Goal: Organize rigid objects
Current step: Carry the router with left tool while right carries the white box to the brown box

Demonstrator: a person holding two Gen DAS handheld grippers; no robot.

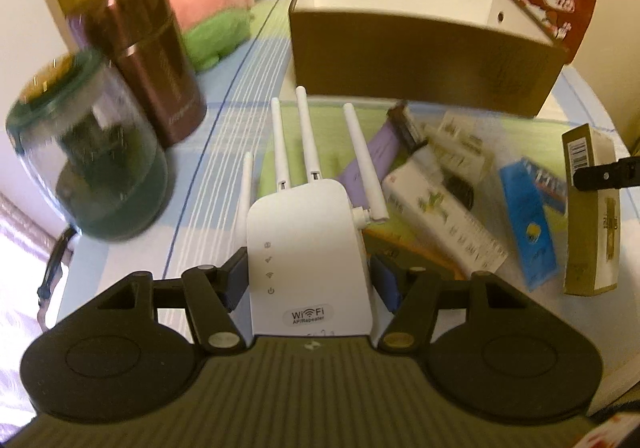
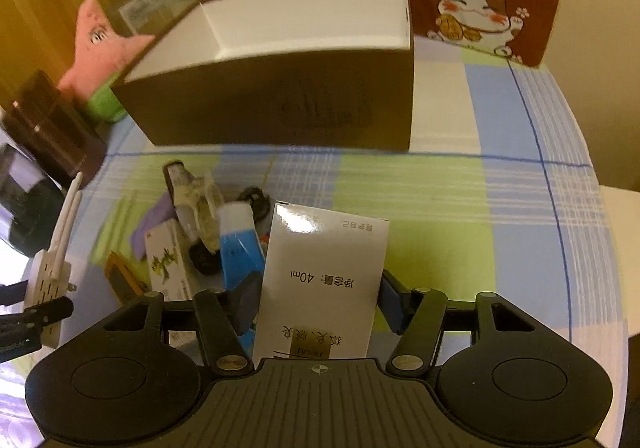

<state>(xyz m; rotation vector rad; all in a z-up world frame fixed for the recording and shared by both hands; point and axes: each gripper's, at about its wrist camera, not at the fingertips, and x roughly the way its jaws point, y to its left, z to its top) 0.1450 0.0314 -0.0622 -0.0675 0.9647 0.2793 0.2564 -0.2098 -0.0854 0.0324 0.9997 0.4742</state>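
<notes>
Warm, yellowish indoor light fills both views, fairly dim. Bright daylight blows out the lower left corner of each. Fisheye bending curves the counter edges and darkens the corners. Motion blur smears the glass jar and the small boxes. Glare streaks the white carton.

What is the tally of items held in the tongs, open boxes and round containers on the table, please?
White plastic WiFi repeater, in left tongs: 1
White cardboard carton, in right tongs: 1
Open brown cardboard box: 1
Round containers (brown tin, clear green-lidded jar): 2
Total: 5
</notes>
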